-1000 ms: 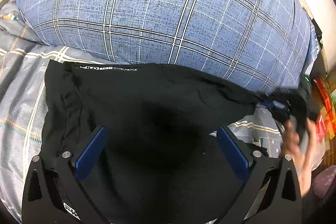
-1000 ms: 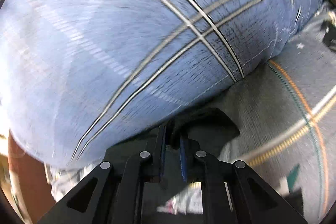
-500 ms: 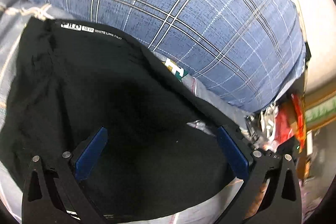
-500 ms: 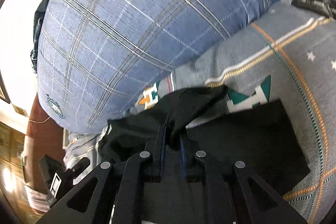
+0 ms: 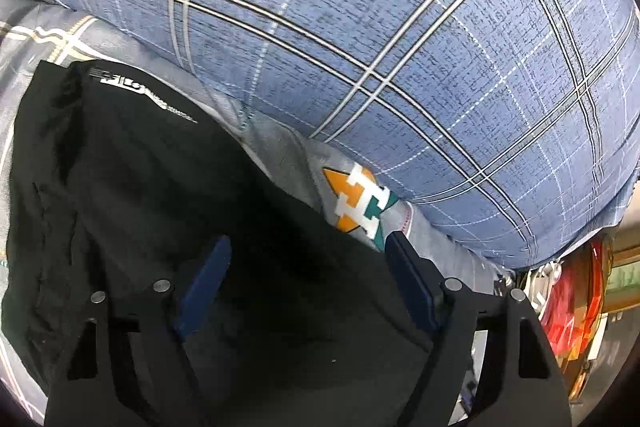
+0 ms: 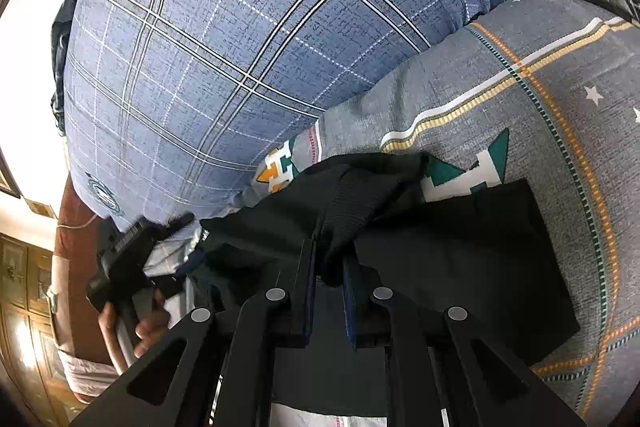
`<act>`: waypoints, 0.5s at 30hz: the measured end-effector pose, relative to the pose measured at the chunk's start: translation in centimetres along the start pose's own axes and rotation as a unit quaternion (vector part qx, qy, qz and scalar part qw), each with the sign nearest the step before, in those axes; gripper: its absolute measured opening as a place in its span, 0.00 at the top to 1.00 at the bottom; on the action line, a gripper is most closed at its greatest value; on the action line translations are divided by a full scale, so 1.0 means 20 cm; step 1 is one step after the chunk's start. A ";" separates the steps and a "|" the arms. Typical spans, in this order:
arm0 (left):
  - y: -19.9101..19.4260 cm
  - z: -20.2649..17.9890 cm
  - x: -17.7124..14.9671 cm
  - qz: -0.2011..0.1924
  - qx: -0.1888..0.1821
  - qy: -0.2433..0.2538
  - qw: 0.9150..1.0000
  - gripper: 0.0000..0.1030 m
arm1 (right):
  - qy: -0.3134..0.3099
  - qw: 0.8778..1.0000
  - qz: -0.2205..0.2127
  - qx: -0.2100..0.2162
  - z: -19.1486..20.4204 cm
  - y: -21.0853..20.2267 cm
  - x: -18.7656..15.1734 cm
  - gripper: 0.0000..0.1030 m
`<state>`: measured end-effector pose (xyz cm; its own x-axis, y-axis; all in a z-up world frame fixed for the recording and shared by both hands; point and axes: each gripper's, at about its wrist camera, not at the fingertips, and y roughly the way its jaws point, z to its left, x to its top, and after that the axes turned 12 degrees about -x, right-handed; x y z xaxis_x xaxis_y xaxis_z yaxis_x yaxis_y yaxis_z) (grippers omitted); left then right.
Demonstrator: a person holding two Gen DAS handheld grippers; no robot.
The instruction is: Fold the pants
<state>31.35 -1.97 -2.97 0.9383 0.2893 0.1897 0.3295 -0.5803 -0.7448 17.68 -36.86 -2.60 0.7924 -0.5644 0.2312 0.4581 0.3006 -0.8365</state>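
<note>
Bedsheet (image 6: 520, 75) bears black pants (image 5: 160, 207): right tongs (image 6: 329, 279) pinch them, closing left tongs (image 5: 308, 283) straddle them.

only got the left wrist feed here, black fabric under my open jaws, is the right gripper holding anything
Observer: Yes. The right gripper is shut on a bunched fold of the black pants.
Operator: where's that fold sitting
Observer: Lifted off the grey patterned bedsheet, just in front of the blue plaid pillow.
Operator: can you see my left gripper from there
Observer: Yes, the left gripper shows at the left edge, with the hand gripping its handle. Its jaws have just been closing, with pants fabric lying between them, not yet pinched.
</note>
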 end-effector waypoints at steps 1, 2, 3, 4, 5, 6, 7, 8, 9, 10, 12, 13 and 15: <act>0.02 0.00 0.00 0.006 -0.002 -0.007 1.000 0.23 | 0.001 1.000 0.000 0.000 0.00 0.00 0.00 0.89; 0.05 0.00 0.01 0.011 -0.001 -0.013 1.000 0.24 | 0.001 1.000 -0.002 -0.001 0.00 0.00 0.00 0.89; 0.07 0.00 0.01 0.015 0.005 -0.020 1.000 0.26 | 0.003 1.000 -0.003 -0.001 0.00 -0.01 0.00 0.89; 0.09 0.01 0.02 0.019 0.011 -0.025 0.999 0.29 | 0.005 1.000 -0.003 0.001 -0.01 -0.01 0.01 0.89; 0.12 0.02 0.03 0.022 0.016 -0.036 0.999 0.34 | 0.007 1.000 -0.004 0.002 -0.02 -0.02 0.01 0.89; 0.14 0.04 0.04 0.025 0.020 -0.050 0.998 0.48 | 0.011 1.000 -0.004 0.001 -0.03 -0.02 0.01 0.89; 0.16 0.05 0.04 0.027 0.025 -0.059 0.998 0.63 | 0.013 1.000 -0.002 -0.001 -0.03 -0.02 0.01 0.89; 0.18 0.06 0.06 0.028 0.029 -0.064 0.997 0.71 | 0.015 1.000 -0.001 -0.001 -0.04 -0.02 0.01 0.89; 0.19 0.08 0.07 0.027 0.036 -0.069 0.997 0.83 | 0.017 1.000 0.001 -0.001 -0.04 -0.02 0.01 0.89; 0.18 0.09 0.07 0.020 0.045 -0.074 0.996 0.94 | 0.018 1.000 0.002 0.000 -0.05 -0.02 0.01 0.89; 0.15 0.10 0.06 0.005 0.040 -0.081 0.996 0.97 | 0.018 1.000 0.003 0.004 -0.05 -0.02 0.01 0.89; 0.10 0.10 0.05 -0.004 0.025 -0.082 0.996 0.97 | 0.018 1.000 0.003 0.006 -0.05 -0.02 0.01 0.89; 0.01 0.08 0.02 -0.022 0.003 -0.074 0.997 0.97 | 0.019 1.000 -0.001 0.009 -0.06 -0.04 0.02 0.89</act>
<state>31.59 -0.81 -4.02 0.8973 0.4230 0.1265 0.3685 -0.5595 -0.7424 17.10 -38.20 -2.47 0.7756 -0.5937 0.2145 0.4679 0.3127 -0.8266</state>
